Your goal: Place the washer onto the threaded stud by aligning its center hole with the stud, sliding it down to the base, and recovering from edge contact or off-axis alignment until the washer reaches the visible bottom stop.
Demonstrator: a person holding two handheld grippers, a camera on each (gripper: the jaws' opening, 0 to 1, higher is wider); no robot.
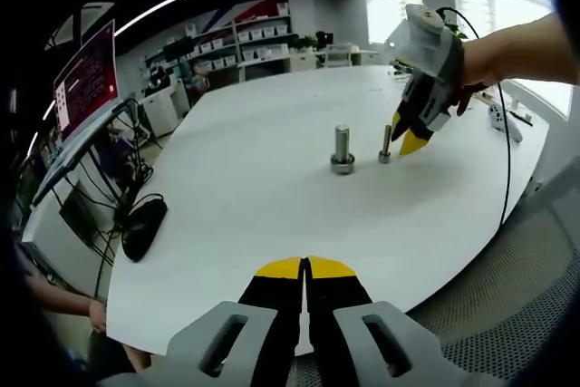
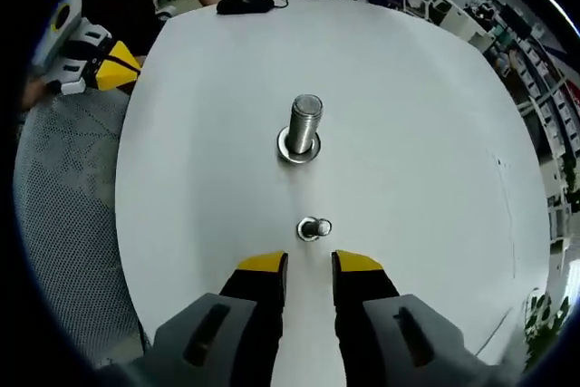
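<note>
Washer (image 2: 298,147) apparently already seated around base of large threaded stud (image 2: 305,120) on white table (image 2: 417,133); smaller stud (image 2: 314,227) just ahead of right claw (image 2: 309,264), parted, empty; left claw (image 1: 306,267) closed, well back

White table (image 2: 408,133), yellow-tipped black right gripper (image 2: 308,265)

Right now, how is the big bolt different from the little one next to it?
The big stud is taller and thicker than the small stud. The big stud has a washer around its base; whether the small stud has one is unclear. The right gripper hovers beside the small stud, farther from the big one. Both stand upright on the white table.
</note>
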